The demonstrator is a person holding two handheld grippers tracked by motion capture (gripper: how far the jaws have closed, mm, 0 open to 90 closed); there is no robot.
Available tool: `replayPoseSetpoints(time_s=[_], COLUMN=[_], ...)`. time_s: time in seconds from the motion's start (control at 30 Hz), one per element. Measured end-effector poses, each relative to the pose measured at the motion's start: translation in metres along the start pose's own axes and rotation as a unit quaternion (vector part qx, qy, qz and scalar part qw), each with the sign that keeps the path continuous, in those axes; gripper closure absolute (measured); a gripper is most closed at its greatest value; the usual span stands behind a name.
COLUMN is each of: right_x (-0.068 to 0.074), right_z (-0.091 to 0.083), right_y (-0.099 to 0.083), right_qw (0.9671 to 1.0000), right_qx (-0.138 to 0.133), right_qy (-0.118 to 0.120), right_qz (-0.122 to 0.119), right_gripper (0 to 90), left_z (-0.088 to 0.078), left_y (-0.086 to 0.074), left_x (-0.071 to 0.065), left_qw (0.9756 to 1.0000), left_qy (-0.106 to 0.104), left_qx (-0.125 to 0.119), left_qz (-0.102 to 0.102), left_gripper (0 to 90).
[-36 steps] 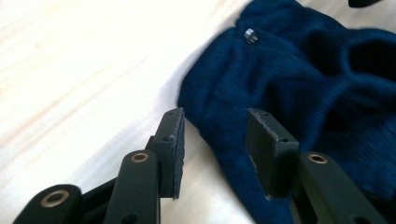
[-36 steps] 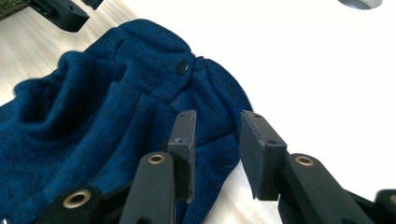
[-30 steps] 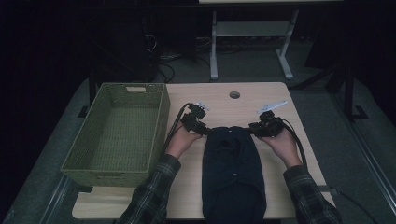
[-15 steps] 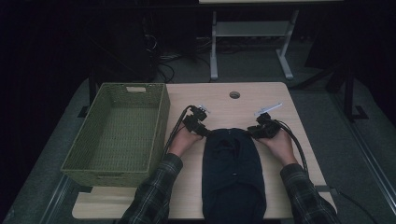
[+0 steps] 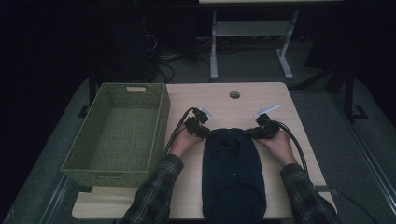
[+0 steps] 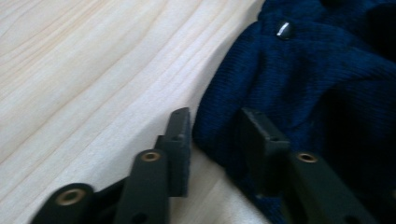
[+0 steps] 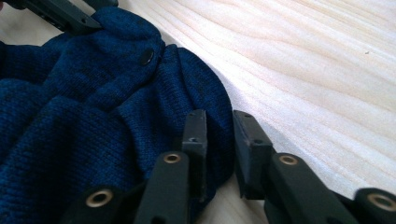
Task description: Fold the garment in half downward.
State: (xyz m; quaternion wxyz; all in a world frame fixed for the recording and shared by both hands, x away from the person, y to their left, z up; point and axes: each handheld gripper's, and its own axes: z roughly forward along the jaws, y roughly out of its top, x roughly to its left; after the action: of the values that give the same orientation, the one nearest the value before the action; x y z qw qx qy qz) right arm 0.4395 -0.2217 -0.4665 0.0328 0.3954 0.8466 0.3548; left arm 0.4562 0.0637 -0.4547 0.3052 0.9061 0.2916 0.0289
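Observation:
A dark navy knit garment lies flat on the wooden table, its lower end reaching the near edge. My left gripper sits at its far left corner and my right gripper at its far right corner. In the left gripper view the jaws have just been closing, and the left gripper now pinches a fold of the garment's edge that fills the gap. In the right gripper view the jaws have also just been closing; the right gripper squeezes a bunched fold of knit. A dark button shows near the collar.
A green woven basket, with nothing in it, stands along the table's left side, close to my left hand. A round cable hole sits in the table's far part. Cables trail from both grippers. The floor beyond holds a white desk frame.
Both hands have sunk a little onto the garment's far corners. The jaws of both grippers have drawn closer together around the fabric.

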Motion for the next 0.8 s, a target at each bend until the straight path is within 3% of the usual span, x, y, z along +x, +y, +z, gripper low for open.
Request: replayPoseSetpoints(time_s=[0.17, 0.37, 0.6, 0.8], right_x=[0.005, 0.008, 0.012, 0.015], right_z=[0.0, -0.005, -0.019, -0.035], right_y=[0.002, 0.006, 0.013, 0.021], right_qw=[0.9999, 0.9994, 0.9986, 0.9976], right_qx=[0.006, 0.011, -0.013, -0.029], right_qy=[-0.01, -0.025, -0.039, -0.053], right_qz=[-0.011, -0.02, -0.033, -0.033], right_gripper=[81.3, 83.0, 83.2, 83.2], left_z=[-0.001, -0.008, -0.025, -0.039], left_y=[0.001, 0.004, 0.016, 0.027], left_x=[-0.002, -0.003, -0.008, -0.012], left_qw=[1.0, 0.9999, 0.9995, 0.9991], left_qy=[-0.001, 0.002, 0.015, 0.031], left_qx=[0.006, 0.0, -0.02, -0.03], left_qz=[0.005, -0.014, -0.017, 0.001], left_gripper=[73.3, 79.6, 80.6, 80.9])
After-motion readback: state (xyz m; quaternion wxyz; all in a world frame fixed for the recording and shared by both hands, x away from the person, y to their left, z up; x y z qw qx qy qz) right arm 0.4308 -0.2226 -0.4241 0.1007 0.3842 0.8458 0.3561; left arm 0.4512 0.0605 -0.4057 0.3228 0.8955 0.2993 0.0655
